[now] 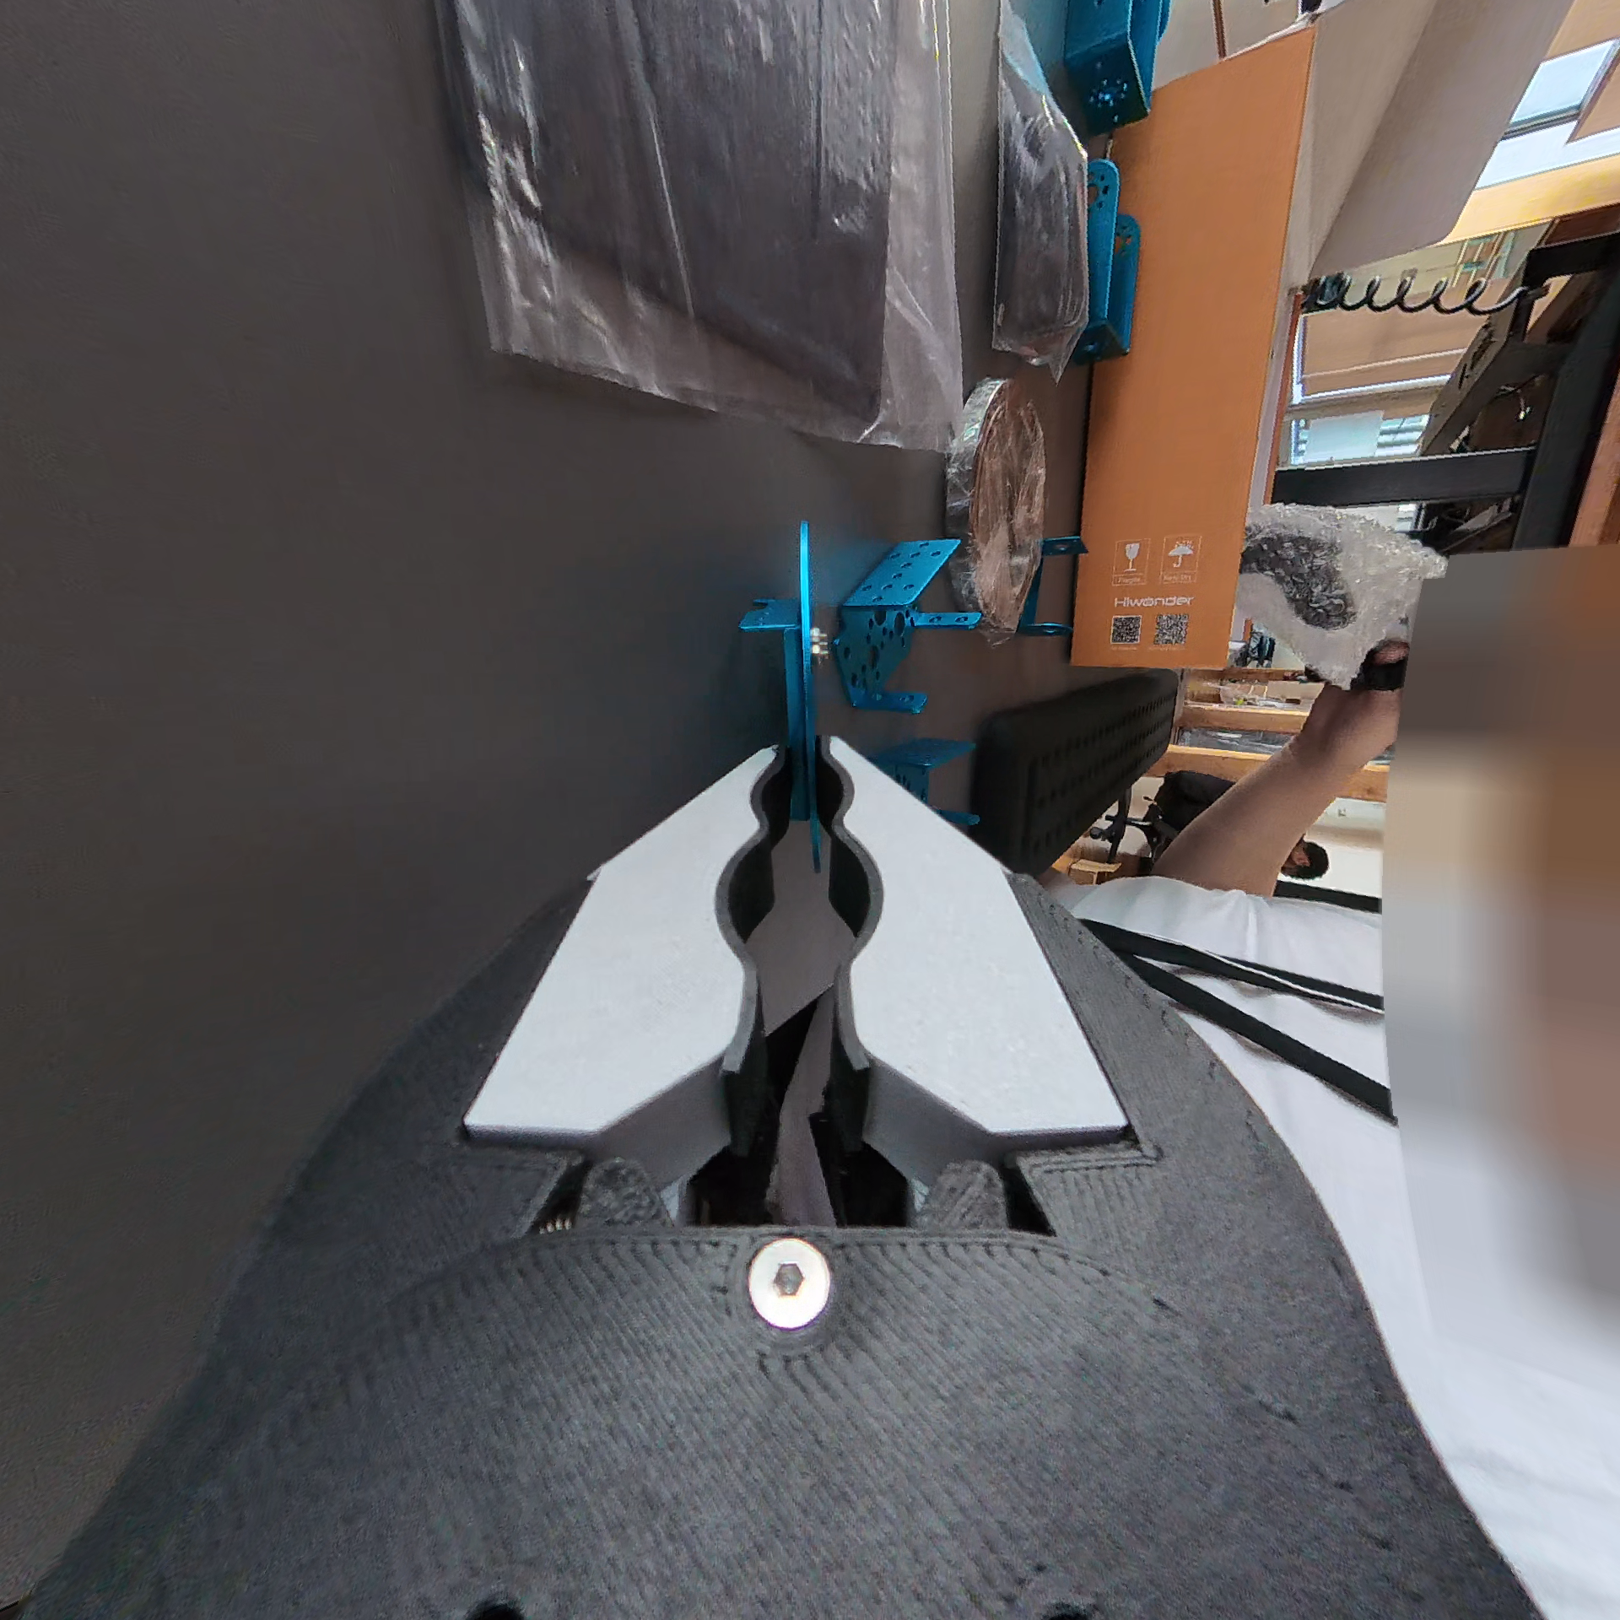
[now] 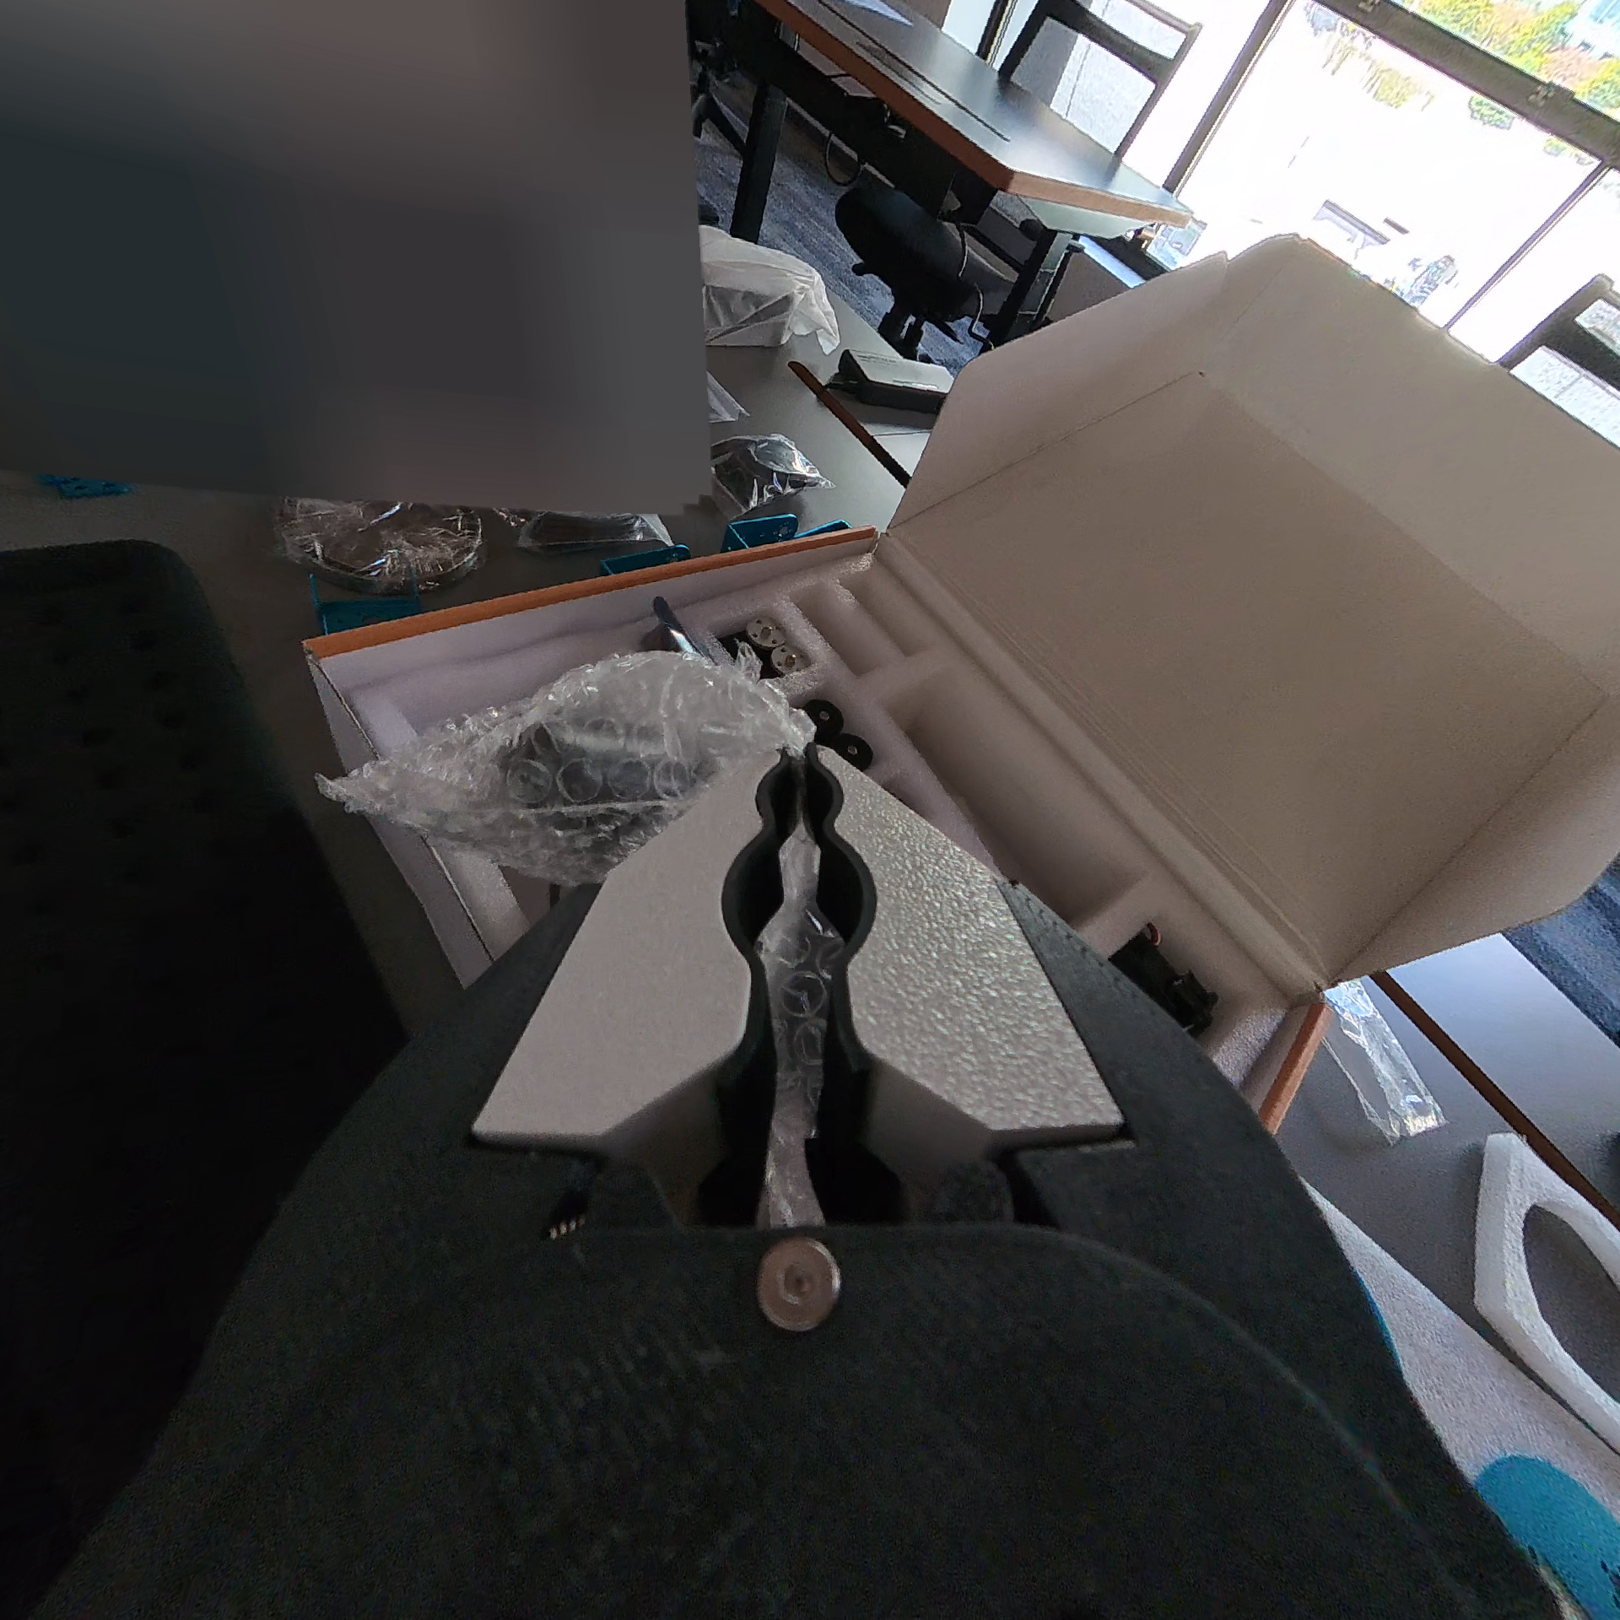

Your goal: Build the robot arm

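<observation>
My left gripper [image 1: 802, 754] is shut on a thin blue metal plate [image 1: 802, 657], seen edge-on, with a small blue bracket [image 1: 767, 618] fixed to its far end. It is held over the grey table [image 1: 307, 614]. My right gripper [image 2: 802, 767] is shut on the edge of a bubble-wrap bundle [image 2: 579, 780] with dark parts inside. It holds the bundle above the open cardboard box [image 2: 1227, 614] and its white foam insert [image 2: 955, 701]. The bundle also shows in the left wrist view [image 1: 1324, 587], beyond a person's arm [image 1: 1245, 815].
Loose blue perforated brackets [image 1: 885, 614], clear bags of dark parts [image 1: 701, 202] and a wrapped round disc [image 1: 999, 500] lie on the table. A black perforated block [image 1: 1078, 763] lies by the orange box [image 1: 1175, 394]. A white foam piece [image 2: 1543, 1245] lies at the right. One gripper's finger ends stand about 50 centimetres off the other's.
</observation>
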A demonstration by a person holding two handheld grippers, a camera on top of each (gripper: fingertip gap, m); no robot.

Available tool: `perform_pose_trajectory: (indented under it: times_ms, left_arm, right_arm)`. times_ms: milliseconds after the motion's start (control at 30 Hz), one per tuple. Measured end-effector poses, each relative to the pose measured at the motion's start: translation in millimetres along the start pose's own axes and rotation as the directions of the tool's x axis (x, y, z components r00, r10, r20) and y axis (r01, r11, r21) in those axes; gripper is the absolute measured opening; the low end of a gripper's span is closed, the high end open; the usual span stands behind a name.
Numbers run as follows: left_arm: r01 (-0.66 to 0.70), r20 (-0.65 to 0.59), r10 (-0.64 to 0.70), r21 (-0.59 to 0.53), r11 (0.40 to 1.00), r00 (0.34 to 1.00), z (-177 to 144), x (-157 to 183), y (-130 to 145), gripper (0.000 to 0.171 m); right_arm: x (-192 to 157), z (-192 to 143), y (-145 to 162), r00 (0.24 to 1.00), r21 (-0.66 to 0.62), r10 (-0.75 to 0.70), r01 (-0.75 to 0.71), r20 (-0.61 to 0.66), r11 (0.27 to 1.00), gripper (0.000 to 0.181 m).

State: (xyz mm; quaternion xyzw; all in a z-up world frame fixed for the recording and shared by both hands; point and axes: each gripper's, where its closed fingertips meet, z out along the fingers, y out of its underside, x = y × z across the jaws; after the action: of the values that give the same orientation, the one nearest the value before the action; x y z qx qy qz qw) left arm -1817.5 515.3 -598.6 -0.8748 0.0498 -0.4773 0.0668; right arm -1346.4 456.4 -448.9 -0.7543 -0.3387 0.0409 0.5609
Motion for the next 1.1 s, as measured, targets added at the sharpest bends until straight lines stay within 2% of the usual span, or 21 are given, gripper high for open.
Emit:
perform_pose_trajectory:
  times_ms: [300,567,767,867,933,1000,1100]
  left_arm:
    - [-0.035,0.085,0.035,0.000,0.999,0.996,-1,-12,-5,0.011]
    - [-0.022,0.192,0.014,0.042,0.999,0.981,-11,-28,-4,0.018]
    - [0.006,0.207,-0.017,0.055,0.998,0.978,-14,-31,-3,0.019]
    - [-0.011,0.240,-0.012,0.092,0.996,0.971,-24,-34,-6,0.026]
    - [-0.064,0.285,0.024,0.131,0.989,0.958,-34,-33,-10,0.027]
    - [-0.186,0.372,0.111,0.174,0.967,0.922,-46,-26,-17,0.028]
    - [-0.444,0.487,0.312,0.180,0.878,0.816,-42,15,-23,0.029]
  right_arm:
    - [-3,-4,1,1.000,0.006,-0.012,0.012,0.011,1.000,0.000]
    - [-3,-5,1,1.000,0.012,-0.023,0.023,0.017,1.000,0.000]
    - [-4,-6,1,0.999,0.014,-0.040,0.040,0.022,0.999,0.000]
    - [-3,-6,1,0.999,0.013,-0.047,0.047,0.021,0.999,0.000]
    - [0,-7,1,0.999,0.007,-0.051,0.051,0.012,0.999,0.000]
    - [4,-9,0,0.999,0.001,-0.052,0.052,0.003,0.999,0.000]
    - [8,-15,0,0.998,0.003,-0.053,0.053,-0.014,0.999,0.000]
